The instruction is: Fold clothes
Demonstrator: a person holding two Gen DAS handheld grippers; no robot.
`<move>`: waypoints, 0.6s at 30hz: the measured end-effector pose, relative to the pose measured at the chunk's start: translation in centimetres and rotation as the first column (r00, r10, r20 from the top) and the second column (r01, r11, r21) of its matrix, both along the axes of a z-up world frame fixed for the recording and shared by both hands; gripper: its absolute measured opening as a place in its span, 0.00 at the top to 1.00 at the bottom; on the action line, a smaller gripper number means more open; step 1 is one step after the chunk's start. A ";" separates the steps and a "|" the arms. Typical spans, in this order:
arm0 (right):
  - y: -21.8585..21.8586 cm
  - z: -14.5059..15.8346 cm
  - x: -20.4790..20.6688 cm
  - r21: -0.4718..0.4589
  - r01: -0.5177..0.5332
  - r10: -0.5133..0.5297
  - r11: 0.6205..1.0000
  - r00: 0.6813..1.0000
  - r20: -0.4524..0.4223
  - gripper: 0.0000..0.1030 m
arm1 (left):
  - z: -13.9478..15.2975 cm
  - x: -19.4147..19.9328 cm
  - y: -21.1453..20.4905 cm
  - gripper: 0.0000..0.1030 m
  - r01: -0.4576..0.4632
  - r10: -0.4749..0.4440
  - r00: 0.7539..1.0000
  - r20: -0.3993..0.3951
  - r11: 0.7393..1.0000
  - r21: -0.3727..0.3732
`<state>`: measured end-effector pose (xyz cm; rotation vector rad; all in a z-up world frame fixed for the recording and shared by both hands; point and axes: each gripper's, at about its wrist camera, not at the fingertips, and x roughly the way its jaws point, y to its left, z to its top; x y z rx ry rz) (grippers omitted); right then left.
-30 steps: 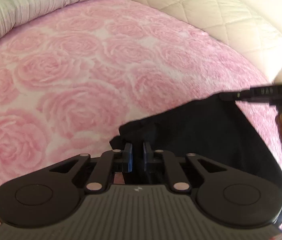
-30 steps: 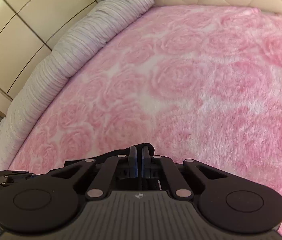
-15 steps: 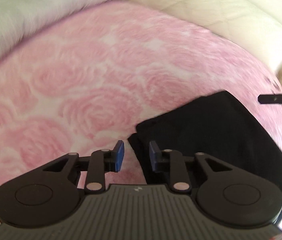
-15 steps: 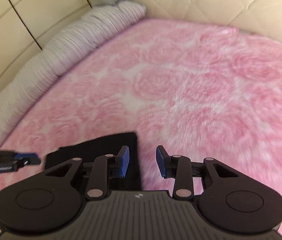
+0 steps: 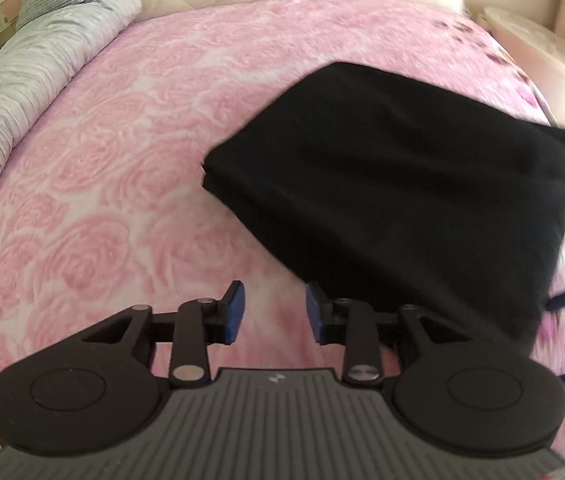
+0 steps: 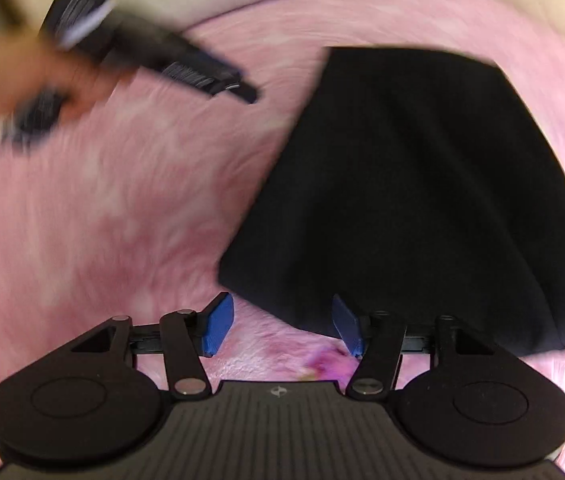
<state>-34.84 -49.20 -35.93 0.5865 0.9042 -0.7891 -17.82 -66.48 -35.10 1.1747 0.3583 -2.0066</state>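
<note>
A folded black garment [image 5: 394,184] is laid on the pink bed [image 5: 122,160], right of centre. Both the left gripper [image 5: 273,312] and the right gripper [image 6: 282,326] are seen opening, with nothing grasped.

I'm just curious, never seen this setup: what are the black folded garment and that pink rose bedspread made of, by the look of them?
The black folded garment looks like a soft, matte knit or cotton-like cloth: no shine, and its edges drape limply. The exact fibre cannot be told. The pink rose bedspread looks like plush fleece or a similar synthetic pile: its surface is fuzzy, with the rose pattern sculpted into the nap.
</note>
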 end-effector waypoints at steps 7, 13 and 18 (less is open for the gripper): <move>1.6 -3.9 6.5 -0.207 -0.284 0.202 0.936 0.917 -0.344 0.60 | -1.5 0.1 4.6 0.24 0.254 -0.229 0.956 0.182 0.959 -0.126; 1.6 -0.8 4.2 -0.226 -0.234 0.166 0.946 0.945 -0.282 0.85 | -4.4 -2.0 7.8 0.20 0.574 -0.437 0.778 0.452 0.786 -0.229; 3.1 3.2 0.9 -0.251 -0.232 0.161 0.940 0.948 -0.274 0.87 | -6.6 -3.9 9.5 0.07 0.760 -0.471 0.624 0.623 0.553 -0.343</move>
